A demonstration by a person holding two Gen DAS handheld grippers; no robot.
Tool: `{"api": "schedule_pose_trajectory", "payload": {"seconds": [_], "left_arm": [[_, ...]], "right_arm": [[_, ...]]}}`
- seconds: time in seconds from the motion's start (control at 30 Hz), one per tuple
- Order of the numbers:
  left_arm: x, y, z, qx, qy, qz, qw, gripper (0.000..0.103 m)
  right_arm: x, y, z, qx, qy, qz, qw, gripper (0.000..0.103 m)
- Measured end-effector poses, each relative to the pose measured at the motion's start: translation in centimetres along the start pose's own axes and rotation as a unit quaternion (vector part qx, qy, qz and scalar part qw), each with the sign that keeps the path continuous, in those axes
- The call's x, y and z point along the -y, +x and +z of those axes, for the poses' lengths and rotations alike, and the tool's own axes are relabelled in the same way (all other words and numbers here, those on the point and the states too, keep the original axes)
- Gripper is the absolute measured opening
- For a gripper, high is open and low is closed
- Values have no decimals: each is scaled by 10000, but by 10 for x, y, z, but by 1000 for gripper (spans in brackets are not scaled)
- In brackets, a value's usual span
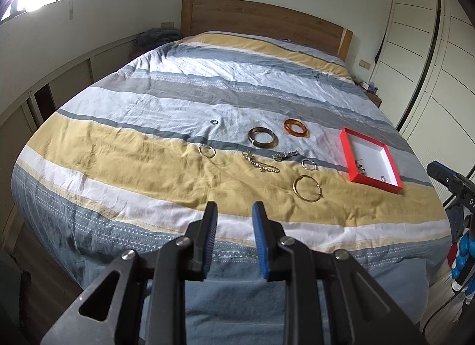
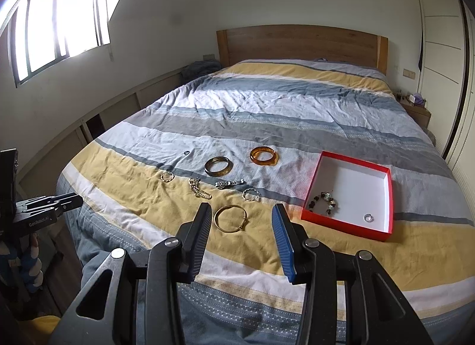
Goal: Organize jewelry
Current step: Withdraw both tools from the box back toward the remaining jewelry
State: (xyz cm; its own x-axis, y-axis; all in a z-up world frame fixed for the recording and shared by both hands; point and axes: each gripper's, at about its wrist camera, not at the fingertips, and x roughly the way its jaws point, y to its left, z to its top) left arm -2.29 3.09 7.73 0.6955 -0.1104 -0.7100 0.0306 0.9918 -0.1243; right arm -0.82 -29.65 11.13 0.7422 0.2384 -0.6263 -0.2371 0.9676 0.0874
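I am holding my right claw (image 2: 242,220) above the foot of the bed (image 2: 297,101), its jaws standing wide apart and gripping nothing. The thin gold bangle (image 2: 230,218) is lying flat on the yellow stripe of the quilt, showing straight ahead between my two fingers, so it seems the nearest piece for this claw. Being a ring lying flat, it has no long axis to line up with; I judge the move is turning on dropping forward and down so one finger goes inside the hoop and the other outside its rim.

The red box (image 2: 387,201) is sitting to the right of the bangle, well apart from it, already holding a beaded bracelet (image 2: 323,203) and a small silver ring (image 2: 368,217). So the carry afterwards would be going rightward.

My left claw (image 1: 234,214) is hanging further left and back from the bed's edge, its jaws parted too and empty. From there the bangle (image 1: 308,188) lies ahead and off to the right, so the right claw is the nearer one.

Beyond the bangle, a silver hoop (image 2: 251,195), a gold chain (image 2: 199,189) and two thick bangles, brown (image 2: 218,165) and amber (image 2: 264,156), are waiting on the quilt.
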Motion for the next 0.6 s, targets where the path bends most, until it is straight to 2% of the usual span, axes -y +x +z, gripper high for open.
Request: {"api": "schedule_pose_trajectory", "payload": {"seconds": [0.27, 0.6], "left_arm": [[-14, 50, 9, -351, -197, 78, 9992, 23], [-12, 125, 25, -889, -238, 102, 9957, 23]], "right_arm": [[4, 65, 4, -513, -6, 137, 9986, 42], [16, 134, 12, -968, 38, 358, 9947, 39]]}}
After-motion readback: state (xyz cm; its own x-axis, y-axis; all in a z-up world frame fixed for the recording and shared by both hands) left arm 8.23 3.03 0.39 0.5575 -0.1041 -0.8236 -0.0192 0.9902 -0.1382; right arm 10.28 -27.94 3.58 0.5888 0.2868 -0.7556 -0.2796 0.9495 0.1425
